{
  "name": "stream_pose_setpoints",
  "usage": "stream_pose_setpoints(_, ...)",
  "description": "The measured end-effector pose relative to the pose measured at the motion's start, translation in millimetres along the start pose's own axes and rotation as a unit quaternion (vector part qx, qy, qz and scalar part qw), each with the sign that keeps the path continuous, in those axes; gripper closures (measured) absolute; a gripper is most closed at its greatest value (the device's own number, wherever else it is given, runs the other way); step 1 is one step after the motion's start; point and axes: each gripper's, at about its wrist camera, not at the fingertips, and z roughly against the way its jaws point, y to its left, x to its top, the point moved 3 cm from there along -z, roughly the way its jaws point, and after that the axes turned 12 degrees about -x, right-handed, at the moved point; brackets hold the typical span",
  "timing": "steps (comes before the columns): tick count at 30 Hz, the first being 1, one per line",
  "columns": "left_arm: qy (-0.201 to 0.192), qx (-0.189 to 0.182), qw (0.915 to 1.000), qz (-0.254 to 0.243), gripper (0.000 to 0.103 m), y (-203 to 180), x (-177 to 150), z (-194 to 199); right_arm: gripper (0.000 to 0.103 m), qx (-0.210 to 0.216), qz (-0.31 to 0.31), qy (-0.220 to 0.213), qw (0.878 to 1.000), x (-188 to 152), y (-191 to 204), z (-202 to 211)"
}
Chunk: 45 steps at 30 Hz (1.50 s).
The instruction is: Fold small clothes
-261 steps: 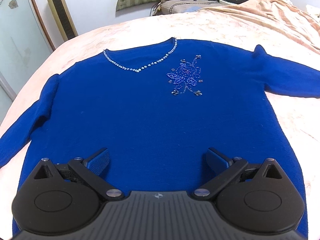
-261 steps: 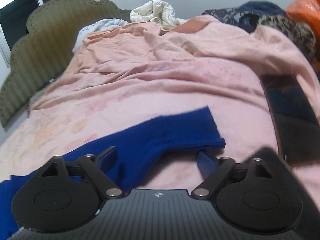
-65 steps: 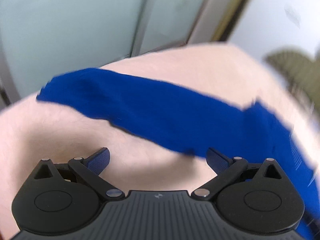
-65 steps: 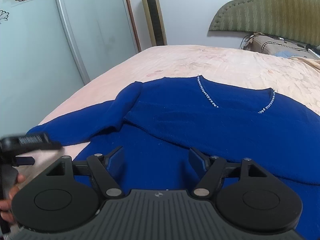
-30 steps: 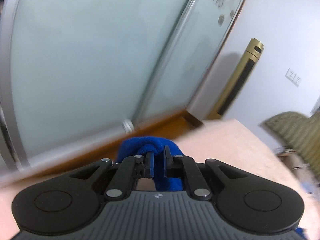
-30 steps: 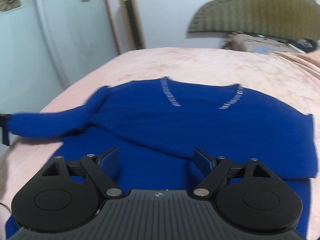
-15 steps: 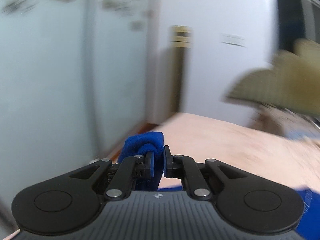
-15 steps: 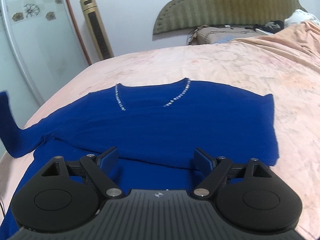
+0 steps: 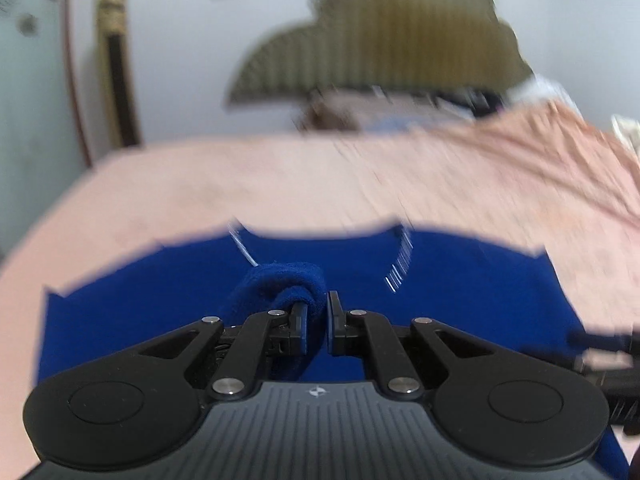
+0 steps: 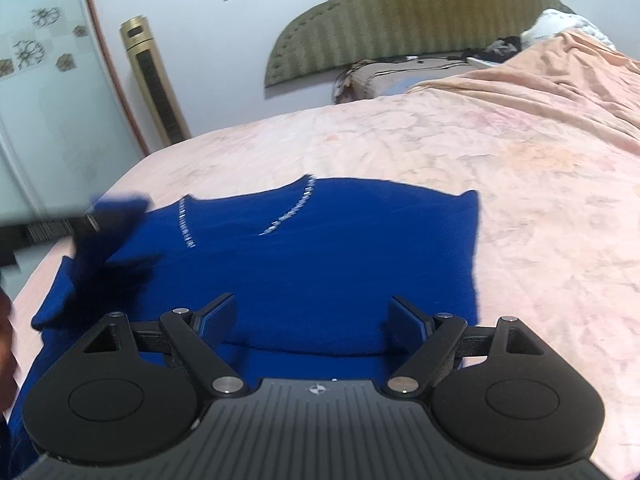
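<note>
A royal blue sweater (image 10: 320,248) with a beaded V-neck (image 10: 288,212) lies flat on the pink bed; its right side is folded in to a straight edge. My left gripper (image 9: 316,302) is shut on the cuff of the left sleeve (image 9: 288,276) and holds it in the air over the sweater's chest (image 9: 460,280). In the right wrist view the left gripper (image 10: 90,220) shows blurred at the left, with the sleeve (image 10: 116,236) hanging from it. My right gripper (image 10: 310,320) stands open just above the sweater's lower part, nothing between its fingers.
The pink bedsheet (image 10: 440,152) spreads around the sweater, rumpled at the far right. An olive headboard (image 10: 420,12) and a pillow (image 10: 368,76) are at the back. A gold tower unit (image 10: 154,80) and a glass sliding door (image 10: 40,100) stand left. A hand (image 10: 6,340) shows at the left edge.
My left gripper has swung from the bed's left edge in over the sweater, carrying the sleeve across the body. The right gripper shifted a little and stayed open.
</note>
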Motion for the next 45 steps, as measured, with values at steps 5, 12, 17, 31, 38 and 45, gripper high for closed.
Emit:
stream_pose_setpoints(5,0.079,-0.061,0.9947,-0.025,0.035,-26,-39,-24,0.019,-0.016,-0.017,-0.004,1.000,4,-18,-2)
stream_pose_setpoints(12,0.064,-0.120,0.9834,-0.120,0.010,-63,-60,14,0.018,-0.026,-0.028,-0.004,0.999,9,-28,-8)
stream_pose_setpoints(17,0.051,-0.153,0.9821,-0.098,0.010,-38,-67,47,0.018,-0.013,-0.004,-0.007,1.000,11,-12,-9)
stream_pose_setpoints(31,0.017,0.132,0.9898,0.051,0.010,88,-62,81,0.022,0.038,0.234,-0.064,0.969,0,116,-21)
stream_pose_setpoints(38,0.058,0.162,0.9836,0.053,0.010,102,-70,62,0.043,0.085,0.385,-0.086,0.915,-24,164,-20)
stream_pose_setpoints(45,0.059,0.155,0.9845,0.059,0.010,101,-73,59,0.047,0.039,0.461,-0.126,0.878,-23,166,-13)
